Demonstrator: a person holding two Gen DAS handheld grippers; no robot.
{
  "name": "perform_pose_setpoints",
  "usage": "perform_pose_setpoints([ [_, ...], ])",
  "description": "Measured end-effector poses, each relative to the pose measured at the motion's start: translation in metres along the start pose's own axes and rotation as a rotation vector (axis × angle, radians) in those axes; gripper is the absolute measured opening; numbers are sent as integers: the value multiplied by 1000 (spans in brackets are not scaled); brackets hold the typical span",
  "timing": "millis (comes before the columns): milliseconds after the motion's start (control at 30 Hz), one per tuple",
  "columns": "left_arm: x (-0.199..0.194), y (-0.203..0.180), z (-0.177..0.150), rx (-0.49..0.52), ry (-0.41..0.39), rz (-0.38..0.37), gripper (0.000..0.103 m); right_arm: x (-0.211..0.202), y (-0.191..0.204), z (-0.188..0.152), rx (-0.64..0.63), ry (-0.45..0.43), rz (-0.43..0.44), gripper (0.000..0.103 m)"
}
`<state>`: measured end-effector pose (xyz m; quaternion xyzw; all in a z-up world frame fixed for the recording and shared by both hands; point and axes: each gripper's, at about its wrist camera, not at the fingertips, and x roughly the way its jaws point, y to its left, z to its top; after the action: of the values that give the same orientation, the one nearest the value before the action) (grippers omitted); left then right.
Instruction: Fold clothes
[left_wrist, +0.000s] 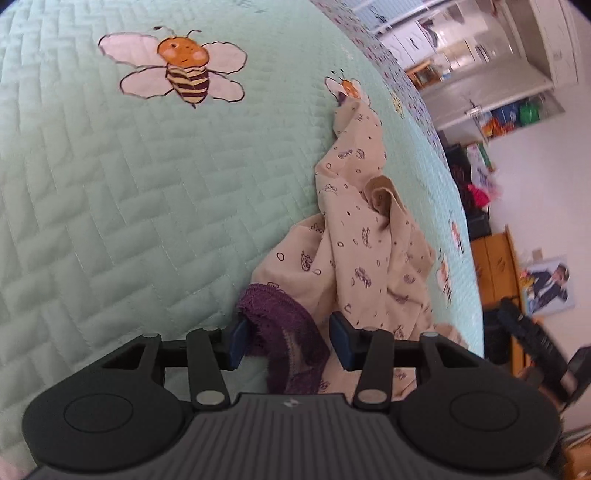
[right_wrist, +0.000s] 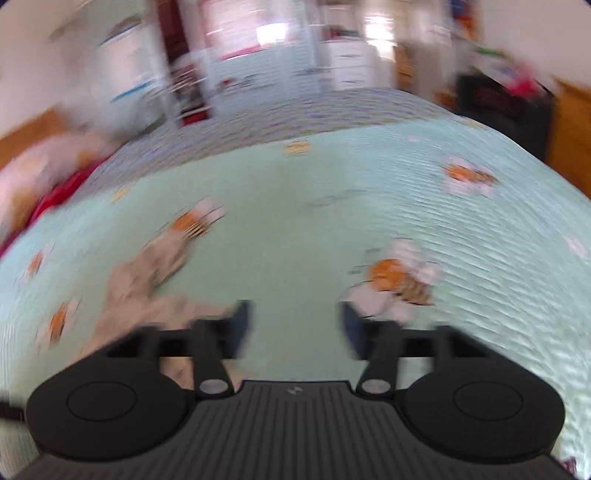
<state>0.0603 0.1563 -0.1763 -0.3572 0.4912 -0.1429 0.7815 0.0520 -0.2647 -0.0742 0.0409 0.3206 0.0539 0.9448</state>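
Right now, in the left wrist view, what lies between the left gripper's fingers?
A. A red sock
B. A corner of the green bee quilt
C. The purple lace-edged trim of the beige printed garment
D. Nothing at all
C. The purple trim of the beige garment hangs between the left gripper's blue pads, with the green quilt underneath.

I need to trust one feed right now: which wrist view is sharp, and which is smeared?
Left wrist view: sharp, the beige garment and its purple trim between the left gripper fingers read clearly, fisheye bending the quilt. Right wrist view: heavy motion blur; right gripper open over bare quilt, bee prints smeared.
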Motion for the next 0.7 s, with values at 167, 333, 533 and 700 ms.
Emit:
perform_pose_setpoints([
  [167, -3, 4, 2, -68, -7, -24, 49, 53, 90, -18, -202, 73, 182, 77],
  [333, -5, 12, 3, -114, -1, -50, 50, 102, 120, -20, -284, 170, 154, 77],
  [533, 0, 12, 7, -133, -3, -70, 50, 125, 96, -17, -207, 254, 173, 25],
  [700, 5, 3, 9, -115, -8, -70, 35, 114, 71, -13, -148, 210, 154, 6],
])
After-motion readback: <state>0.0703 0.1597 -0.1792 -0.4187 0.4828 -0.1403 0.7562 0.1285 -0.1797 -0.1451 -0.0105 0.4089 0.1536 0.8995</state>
